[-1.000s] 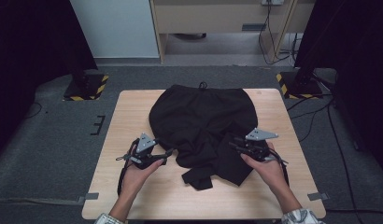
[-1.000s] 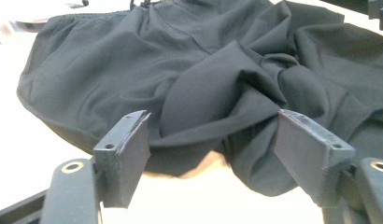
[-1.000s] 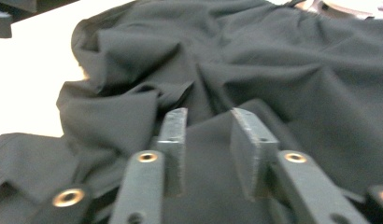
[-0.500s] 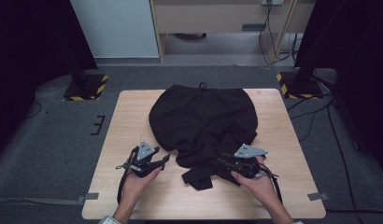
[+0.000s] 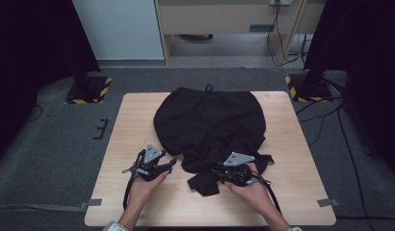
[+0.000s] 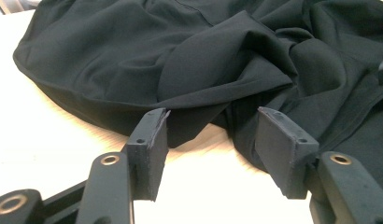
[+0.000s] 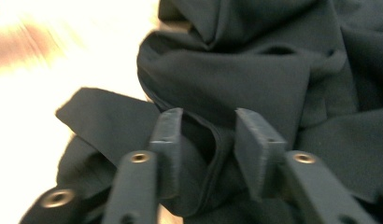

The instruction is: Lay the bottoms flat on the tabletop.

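Lying crumpled on the wooden table (image 5: 113, 192): black garment (image 5: 210, 120) | left gripper (image 5: 167, 163): jaws apart, just beside its edge, nothing pinched | right gripper (image 7: 206, 135): jaws closing around a fabric fold, grip not certain

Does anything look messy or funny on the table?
Yes. The black garment lies flat at the far end, but its near end is bunched and twisted into crumpled folds by the right gripper, so it looks rumpled rather than neatly spread out.
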The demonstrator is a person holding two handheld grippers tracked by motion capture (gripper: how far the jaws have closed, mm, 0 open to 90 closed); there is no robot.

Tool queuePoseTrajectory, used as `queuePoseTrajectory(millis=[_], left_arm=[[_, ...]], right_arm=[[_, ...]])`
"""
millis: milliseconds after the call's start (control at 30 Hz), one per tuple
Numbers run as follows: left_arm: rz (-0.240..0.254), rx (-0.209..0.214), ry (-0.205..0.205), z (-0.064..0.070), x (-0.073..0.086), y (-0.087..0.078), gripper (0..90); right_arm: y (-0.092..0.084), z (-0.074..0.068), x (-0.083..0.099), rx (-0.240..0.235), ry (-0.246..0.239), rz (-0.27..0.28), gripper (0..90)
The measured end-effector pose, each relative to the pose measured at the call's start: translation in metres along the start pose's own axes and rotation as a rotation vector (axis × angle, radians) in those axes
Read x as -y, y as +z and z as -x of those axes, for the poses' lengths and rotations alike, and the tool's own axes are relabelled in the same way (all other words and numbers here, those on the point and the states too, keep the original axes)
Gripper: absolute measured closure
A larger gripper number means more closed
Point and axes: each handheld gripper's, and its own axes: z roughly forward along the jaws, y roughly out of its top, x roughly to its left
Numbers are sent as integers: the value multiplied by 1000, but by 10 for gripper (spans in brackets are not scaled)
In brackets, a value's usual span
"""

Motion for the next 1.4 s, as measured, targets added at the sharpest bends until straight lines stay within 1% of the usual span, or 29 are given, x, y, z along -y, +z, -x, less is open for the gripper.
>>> queuePoseTrajectory(millis=[33,100,133,267,367,433,467,533,600,633,667,733,800,833,867,900,933,967,1033,1067,1100,1200,1333,1400], left_arm=[[1,3,-2,0,0,1,420],[6,14,-2,1,0,1,407],[7,13,2,1,0,2,402],[17,2,19,2,-1,4,376],[27,-4,8,0,-3,8,363],[34,-2,3,-1,-6,13,352],[44,3,4,-1,-7,16,344],[38,10,19,0,-11,24,327],[32,15,29,2,-14,33,313],[24,13,40,3,-15,37,310],[28,15,47,3,-15,41,308],[-16,13,64,3,-15,49,319],[-38,-1,74,3,-15,55,334],[-53,-1,77,3,-14,57,365],[-67,-9,85,2,-14,58,441],[-81,-24,90,1,-14,59,499],[-95,-27,84,-1,-14,59,557],[-103,-24,81,-3,-13,59,662],[-122,-23,73,-8,-12,59,796],[-121,-34,58,-12,-12,58,835],[-115,-49,40,-17,-12,55,857],[-63,-82,-28,-31,-13,44,869],[-20,-133,-96,-53,-13,31,870],[-16,-153,-114,-62,-10,30,873]], right_arm=[[0,0,1,0,1,-4,773],[0,1,3,-4,1,-3,875],[-1,1,3,-8,-1,0,894],[-10,0,4,-24,2,14,897],[-20,-1,7,-25,5,19,896],[-27,0,10,-16,13,21,896],[-31,1,12,-13,20,25,896],[-38,4,15,0,42,37,896],[-43,8,18,7,76,51,896],[-45,9,20,14,86,58,895],[-46,9,21,19,93,58,895],[-48,10,23,25,96,58,894],[-50,10,25,31,106,60,894],[-51,10,26,34,107,61,894],[-52,10,26,36,112,64,894],[-52,10,26,36,112,65,894],[-53,10,26,35,116,67,894],[-53,10,26,34,119,70,894],[-53,9,25,29,116,75,893],[-53,9,25,27,116,76,893],[-53,9,24,25,114,78,893],[-53,8,24,19,104,75,893],[-52,6,25,14,94,66,893],[-52,5,25,11,92,64,893]])
